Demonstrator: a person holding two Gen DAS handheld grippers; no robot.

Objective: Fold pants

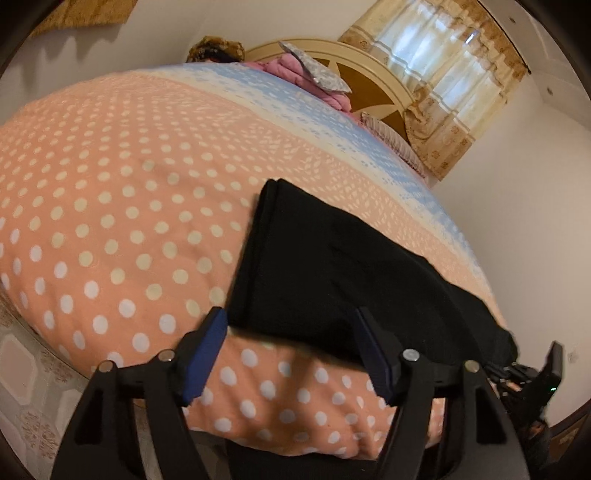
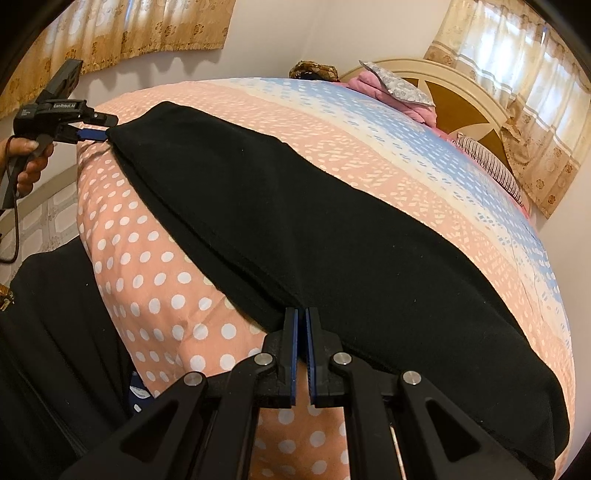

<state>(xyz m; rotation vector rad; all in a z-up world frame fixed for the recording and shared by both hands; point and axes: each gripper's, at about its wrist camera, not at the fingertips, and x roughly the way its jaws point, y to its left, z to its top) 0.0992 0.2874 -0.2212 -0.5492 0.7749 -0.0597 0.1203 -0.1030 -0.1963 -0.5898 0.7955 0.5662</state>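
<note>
Spread over the polka-dot bed (image 2: 155,280), black pants (image 2: 295,229) are pinched by the right gripper (image 2: 301,314); the left gripper (image 1: 291,321) is held level, fingers spread.

One pair of black pants (image 2: 295,229) lies on one bed (image 1: 110,221). Two hand-held grippers: the left hand-held gripper (image 1: 291,354) and the right hand-held gripper (image 2: 302,354). Two curtains (image 2: 517,74) (image 2: 122,33), one headboard (image 1: 369,74), one pink bundle (image 1: 284,68), one striped pillow (image 2: 491,162).

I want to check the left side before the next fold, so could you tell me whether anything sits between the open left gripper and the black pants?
Nothing visible does. The left gripper is open at the near edge of the black pants, with only the dotted bedcover beneath.
</note>
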